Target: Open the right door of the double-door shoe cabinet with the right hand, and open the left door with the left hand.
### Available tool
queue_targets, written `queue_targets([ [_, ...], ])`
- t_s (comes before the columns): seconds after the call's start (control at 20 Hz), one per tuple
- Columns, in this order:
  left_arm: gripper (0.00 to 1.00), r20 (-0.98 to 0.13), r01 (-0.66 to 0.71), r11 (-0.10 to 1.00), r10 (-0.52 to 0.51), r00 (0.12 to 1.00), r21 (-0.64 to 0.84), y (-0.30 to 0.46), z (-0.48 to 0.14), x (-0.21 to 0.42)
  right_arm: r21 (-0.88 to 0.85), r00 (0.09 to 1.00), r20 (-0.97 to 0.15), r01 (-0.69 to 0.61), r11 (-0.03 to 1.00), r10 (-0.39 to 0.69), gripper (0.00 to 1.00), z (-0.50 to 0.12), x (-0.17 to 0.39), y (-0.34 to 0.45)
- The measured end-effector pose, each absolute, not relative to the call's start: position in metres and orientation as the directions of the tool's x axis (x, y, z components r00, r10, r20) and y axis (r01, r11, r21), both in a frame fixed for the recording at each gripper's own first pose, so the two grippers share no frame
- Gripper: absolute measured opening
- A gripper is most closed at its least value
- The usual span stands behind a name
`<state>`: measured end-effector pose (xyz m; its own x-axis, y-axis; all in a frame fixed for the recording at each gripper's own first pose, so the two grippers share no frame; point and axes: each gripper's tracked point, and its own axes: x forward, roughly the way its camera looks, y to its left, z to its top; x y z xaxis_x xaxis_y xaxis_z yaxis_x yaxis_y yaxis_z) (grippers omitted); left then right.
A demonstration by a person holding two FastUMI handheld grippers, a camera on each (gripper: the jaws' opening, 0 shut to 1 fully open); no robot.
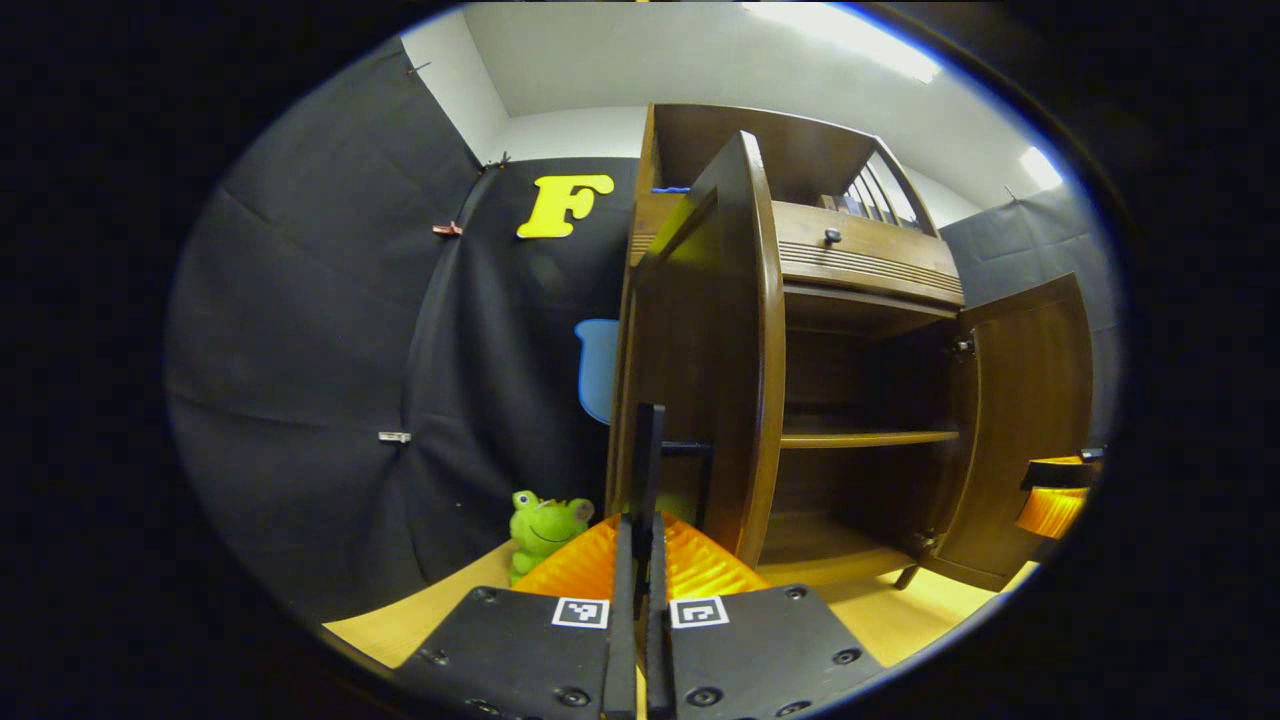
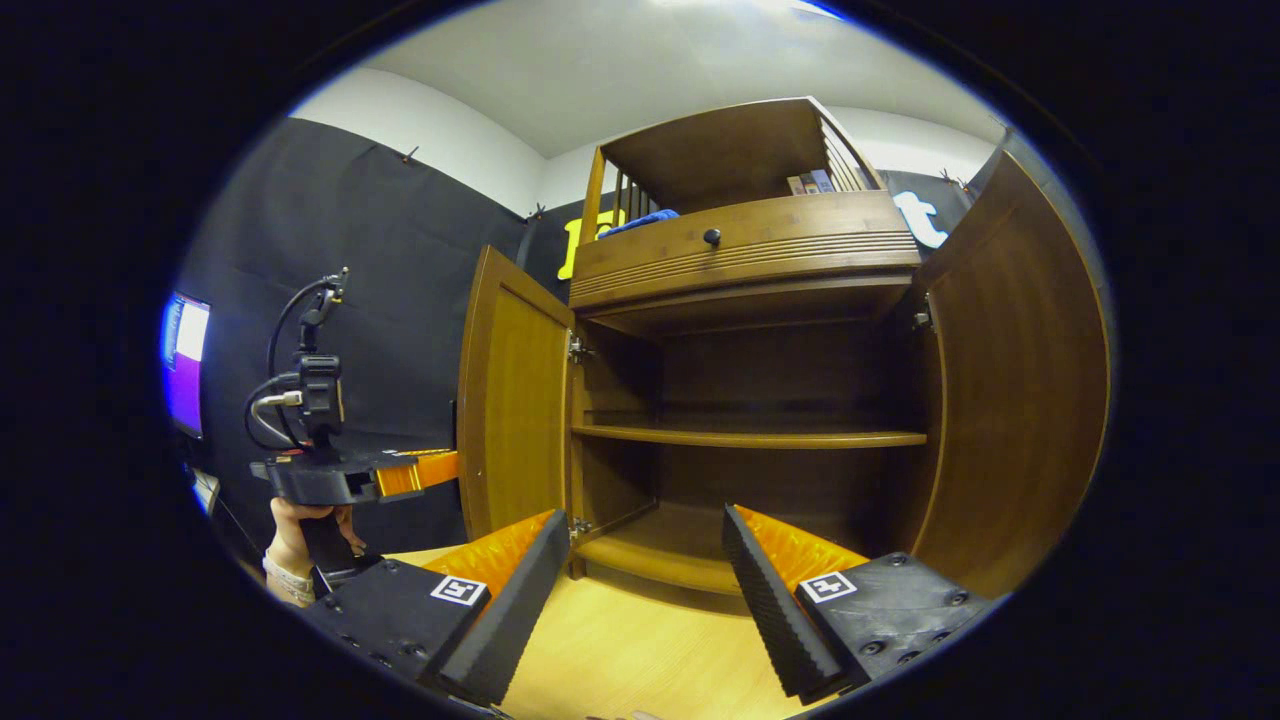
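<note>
The brown wooden shoe cabinet [image 2: 740, 260] stands with both doors swung out. In the left gripper view the left door [image 1: 700, 380] stands edge-on right ahead, and my left gripper [image 1: 641, 522] is shut on its upright black handle bar [image 1: 649, 450]. The right gripper view shows that gripper [image 2: 425, 472] and the hand holding it beside the left door [image 2: 510, 400]. My right gripper [image 2: 645, 565] stands open, nothing between its fingers, low in front of the cabinet's opening. The right door [image 2: 1010, 400] stands wide open just to its right. That gripper [image 1: 1055, 495] also shows by the right door [image 1: 1020, 430].
Inside the cabinet are a bare shelf [image 2: 750, 437] and a bare bottom board. Above the doors is a drawer with a dark knob [image 2: 711, 237]. A green frog plush [image 1: 543, 528] sits on the wooden floor [image 2: 620, 650] left of the cabinet. A lit monitor [image 2: 185, 360] hangs at far left.
</note>
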<state>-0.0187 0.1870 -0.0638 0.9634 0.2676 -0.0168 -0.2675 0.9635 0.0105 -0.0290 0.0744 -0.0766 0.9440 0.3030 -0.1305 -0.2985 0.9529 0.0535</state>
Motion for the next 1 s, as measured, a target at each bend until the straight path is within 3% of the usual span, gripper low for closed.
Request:
queue_targets([
  [0.6,0.03,-0.014,-0.420,0.908,0.420,0.907,0.016,0.231,-0.056,-0.059,0.047,0.942,-0.127,-0.306,0.951,0.310,0.96,-0.079,-0.021,0.082],
  [0.9,0.05,0.036,-0.417,0.909,0.417,0.908,-0.013,0.207,-0.020,-0.088,0.035,0.947,-0.119,-0.297,0.954,0.299,0.98,-0.076,-0.017,0.080],
  [1.0,0.05,0.046,-0.360,0.933,0.360,0.932,-0.008,0.177,-0.011,-0.085,0.018,0.955,-0.113,-0.275,0.961,0.275,0.98,-0.073,-0.015,0.072],
])
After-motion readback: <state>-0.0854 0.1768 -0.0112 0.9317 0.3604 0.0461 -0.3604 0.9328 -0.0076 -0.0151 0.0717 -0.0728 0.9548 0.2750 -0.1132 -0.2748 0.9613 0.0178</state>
